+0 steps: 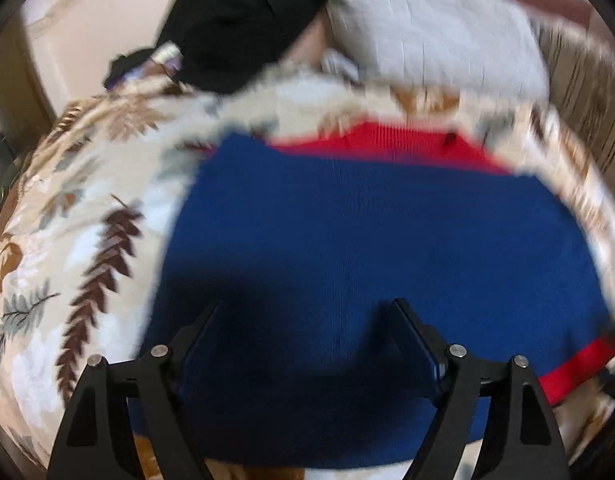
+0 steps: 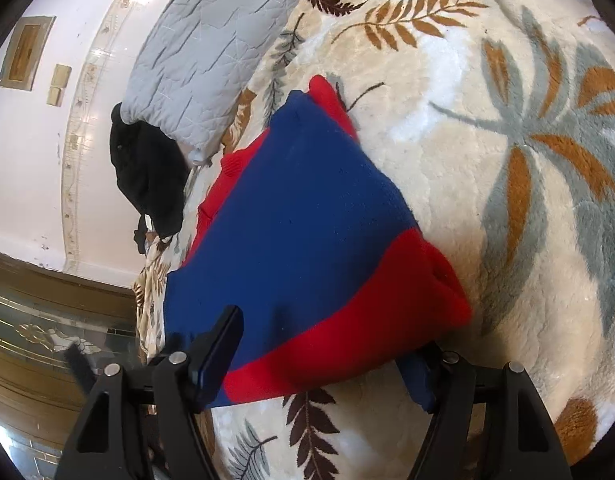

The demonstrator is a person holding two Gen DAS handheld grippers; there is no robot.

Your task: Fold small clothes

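Sweater: blue and red, lying on the leaf-print blanket | left gripper: fingers spread wide, hovering over the blue cloth, gripping nothing | right gripper: fingers wide, red hem edge between them, contact unclear | grey quilt and black garment beyond.

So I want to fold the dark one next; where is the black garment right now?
The black garment lies at the left of the right wrist view, against the grey quilted pillow, beyond the blue and red sweater.
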